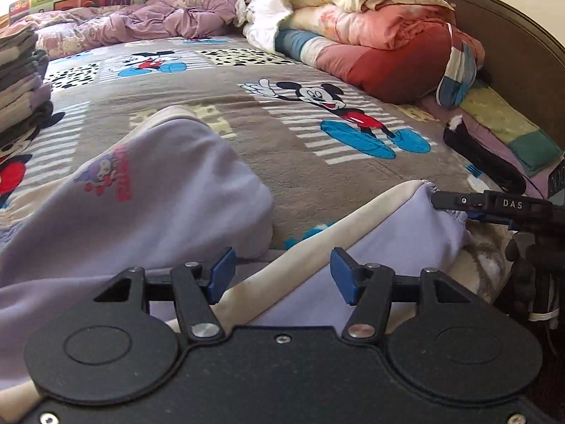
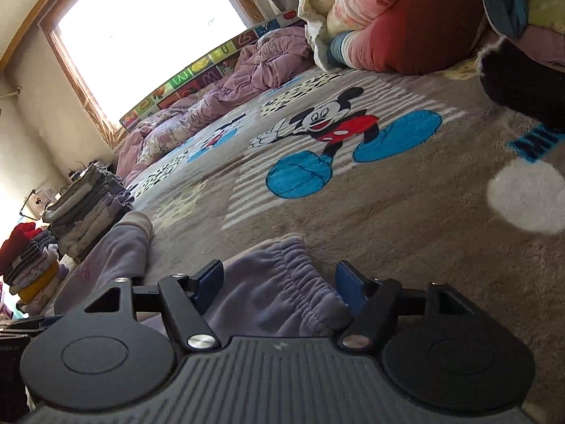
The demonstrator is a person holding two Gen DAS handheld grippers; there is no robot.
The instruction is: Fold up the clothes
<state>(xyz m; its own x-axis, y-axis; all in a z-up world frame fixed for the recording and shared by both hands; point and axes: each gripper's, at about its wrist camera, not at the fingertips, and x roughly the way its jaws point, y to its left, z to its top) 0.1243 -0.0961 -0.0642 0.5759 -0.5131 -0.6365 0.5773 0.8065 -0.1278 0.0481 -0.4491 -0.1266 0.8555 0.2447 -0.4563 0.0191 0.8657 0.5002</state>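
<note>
Both claws, left (image 1: 280, 271) and right (image 2: 279, 284), are gaping wide over lilac cream-striped fleece trousers (image 1: 169, 190) lying unfolded; folded stacks (image 2: 90, 208) are sitting at nine o'clock.

The trousers (image 1: 169, 190) lie on the blanket (image 1: 317, 176), folded stack (image 1: 21, 84) to their left, bedding heap (image 1: 370, 35) behind.

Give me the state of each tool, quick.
Left tool: open, over the lilac trousers, gripping nothing.
Right tool: open, the trousers' elastic cuff between its fingers, not clamped.
</note>
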